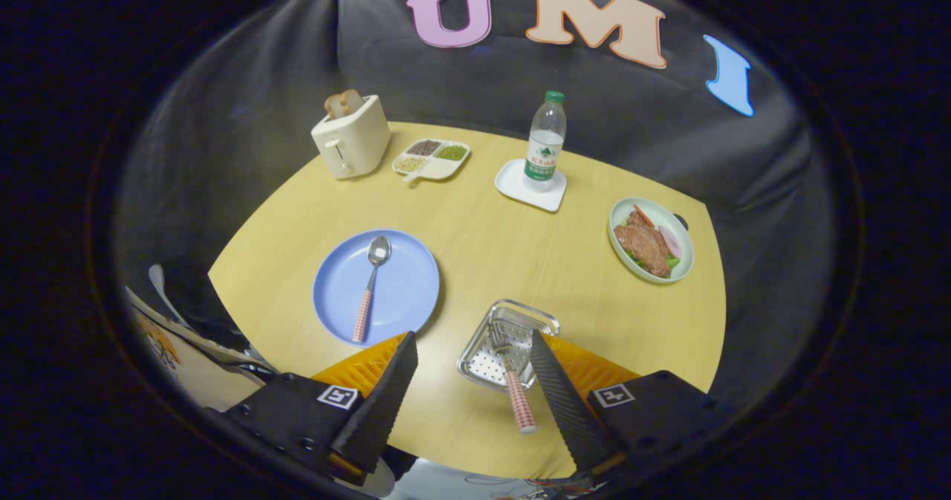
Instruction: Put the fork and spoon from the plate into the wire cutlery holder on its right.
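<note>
A yellow table [520, 262] is seen from above, with the blue plate [401, 292] at ten o'clock of the gripper [473, 355]. The spoon [369, 284] is left lying on the plate, while the fork [509, 370] is rested in the wire cutlery holder [508, 344], handle overhanging the rim. The fork could be tipped out if that handle is brushed. The fingers are spread wide, nothing gripped.
</note>
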The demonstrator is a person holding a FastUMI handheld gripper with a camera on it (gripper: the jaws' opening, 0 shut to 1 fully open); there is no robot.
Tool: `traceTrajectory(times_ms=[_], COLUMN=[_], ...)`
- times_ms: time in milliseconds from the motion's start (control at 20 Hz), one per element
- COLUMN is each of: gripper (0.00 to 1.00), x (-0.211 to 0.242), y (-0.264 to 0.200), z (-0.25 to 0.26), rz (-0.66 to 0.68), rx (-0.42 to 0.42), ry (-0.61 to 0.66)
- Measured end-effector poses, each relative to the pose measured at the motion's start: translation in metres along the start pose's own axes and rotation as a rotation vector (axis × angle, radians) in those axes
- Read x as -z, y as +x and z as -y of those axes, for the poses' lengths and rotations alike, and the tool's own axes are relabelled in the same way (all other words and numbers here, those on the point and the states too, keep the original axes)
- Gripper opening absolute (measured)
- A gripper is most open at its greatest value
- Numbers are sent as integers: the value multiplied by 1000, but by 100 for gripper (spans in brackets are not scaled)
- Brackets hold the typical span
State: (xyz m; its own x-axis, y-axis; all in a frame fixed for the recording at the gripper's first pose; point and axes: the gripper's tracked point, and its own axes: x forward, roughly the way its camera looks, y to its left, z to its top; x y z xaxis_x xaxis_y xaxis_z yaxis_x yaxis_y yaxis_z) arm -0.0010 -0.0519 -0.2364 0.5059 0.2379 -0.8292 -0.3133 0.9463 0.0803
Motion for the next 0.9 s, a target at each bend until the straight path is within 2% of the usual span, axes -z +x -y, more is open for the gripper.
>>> traceTrajectory(times_ms=[100,450,900], gripper=[98,97,98], x=[-8,-34,-18], y=[-1,2,48], z=[-10,-41,-111], rz=[69,252,248], rx=[-1,31,14], ry=[27,77,-22])
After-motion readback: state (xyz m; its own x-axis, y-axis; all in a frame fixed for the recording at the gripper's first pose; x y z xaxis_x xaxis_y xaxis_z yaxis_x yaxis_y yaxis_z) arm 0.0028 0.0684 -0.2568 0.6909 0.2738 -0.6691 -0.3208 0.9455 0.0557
